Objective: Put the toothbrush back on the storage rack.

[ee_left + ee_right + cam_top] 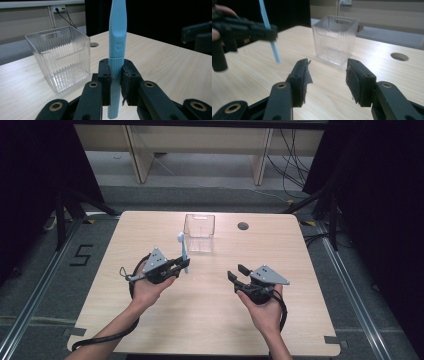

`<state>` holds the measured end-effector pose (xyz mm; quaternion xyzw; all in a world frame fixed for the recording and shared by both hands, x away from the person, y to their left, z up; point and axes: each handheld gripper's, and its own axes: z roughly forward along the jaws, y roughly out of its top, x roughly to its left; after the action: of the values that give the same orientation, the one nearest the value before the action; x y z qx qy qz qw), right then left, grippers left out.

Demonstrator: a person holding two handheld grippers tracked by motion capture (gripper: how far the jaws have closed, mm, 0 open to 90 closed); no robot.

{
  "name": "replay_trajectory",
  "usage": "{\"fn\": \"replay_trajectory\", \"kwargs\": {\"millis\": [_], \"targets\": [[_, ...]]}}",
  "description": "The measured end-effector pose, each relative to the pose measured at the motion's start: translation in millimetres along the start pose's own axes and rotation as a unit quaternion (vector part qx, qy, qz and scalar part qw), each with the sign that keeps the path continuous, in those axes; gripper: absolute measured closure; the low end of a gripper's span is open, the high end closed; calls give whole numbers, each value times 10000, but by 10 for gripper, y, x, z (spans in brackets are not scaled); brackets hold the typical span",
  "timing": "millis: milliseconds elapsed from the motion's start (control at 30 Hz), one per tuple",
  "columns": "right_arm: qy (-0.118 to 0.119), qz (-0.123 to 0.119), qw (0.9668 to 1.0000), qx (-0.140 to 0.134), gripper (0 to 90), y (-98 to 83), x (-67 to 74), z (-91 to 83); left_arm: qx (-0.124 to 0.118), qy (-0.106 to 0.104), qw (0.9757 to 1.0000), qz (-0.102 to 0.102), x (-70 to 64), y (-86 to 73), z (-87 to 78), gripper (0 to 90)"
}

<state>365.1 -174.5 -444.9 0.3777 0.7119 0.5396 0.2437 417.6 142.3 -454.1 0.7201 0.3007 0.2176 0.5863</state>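
Observation:
A light blue toothbrush [183, 252] stands upright in my left gripper [186, 263], which is shut on its handle [117, 62] above the left middle of the table. A clear ribbed plastic box [199, 233] stands just beyond it, toward the back centre of the table; it looks empty [60, 56]. My right gripper [237, 272] hovers over the table's right middle, its jaws open with nothing between them [328, 80]. In the right gripper view the box [335, 38] lies straight ahead, with the left gripper and the toothbrush [269, 32] off to the left.
The wooden table [200, 320] has a round cable hole [243, 226] near its back edge, right of the box. Black curtains and frame legs flank the table. Cables trail from both grippers near the front edge.

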Motion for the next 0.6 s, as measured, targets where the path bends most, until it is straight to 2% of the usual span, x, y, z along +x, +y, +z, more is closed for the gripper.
{"fn": "replay_trajectory", "kwargs": {"millis": [67, 100, 133, 167, 200, 233, 267, 333, 400, 433, 567, 600], "targets": [[-51, -19, 9999, 90, 534, -50, -19, -13, -46, 53, 10000, -2, 32, 18, -1, 784], [-116, -115, 9999, 18, 533, -79, -42, -6, -54, 65, 10000, -1, 41, 24, -2, 784], [-116, -40, 9999, 117, 533, -95, -37, -16, -88, 89, 9999, -10, 56, 32, -2, 784], [-152, -20, 9998, 96, 529, -125, -47, -14, -102, 105, 9999, -15, 66, 38, -2, 784], [-144, 112, 9997, 144, 522, -145, -41, -19, -122, 119, 9999, -14, 82, 50, 0, 784], [-169, 7, 9998, 86, 515, -177, -69, -12, -138, 130, 9998, 8, 96, 57, 3, 784], [-161, 98, 9998, 103, 510, -201, -59, -7, -151, 140, 9998, -1, 109, 67, 7, 784], [-144, 66, 9998, 82, 498, -225, -66, -4, -166, 153, 9997, 3, 125, 77, 11, 784], [-239, 94, 9996, 110, 474, -297, -50, 5, -272, 166, 9995, -16, 172, 103, 27, 784], [-178, 213, 9996, 32, 471, -316, -40, 25, -272, 166, 9995, -16, 172, 103, 27, 784], [-123, 220, 9997, 52, 464, -364, -34, 46, -268, 255, 9993, 19, 235, 149, 7, 784], [-205, 107, 9997, 8, 464, -369, -42, 47, -267, 287, 9992, 43, 251, 162, -1, 784]]}}
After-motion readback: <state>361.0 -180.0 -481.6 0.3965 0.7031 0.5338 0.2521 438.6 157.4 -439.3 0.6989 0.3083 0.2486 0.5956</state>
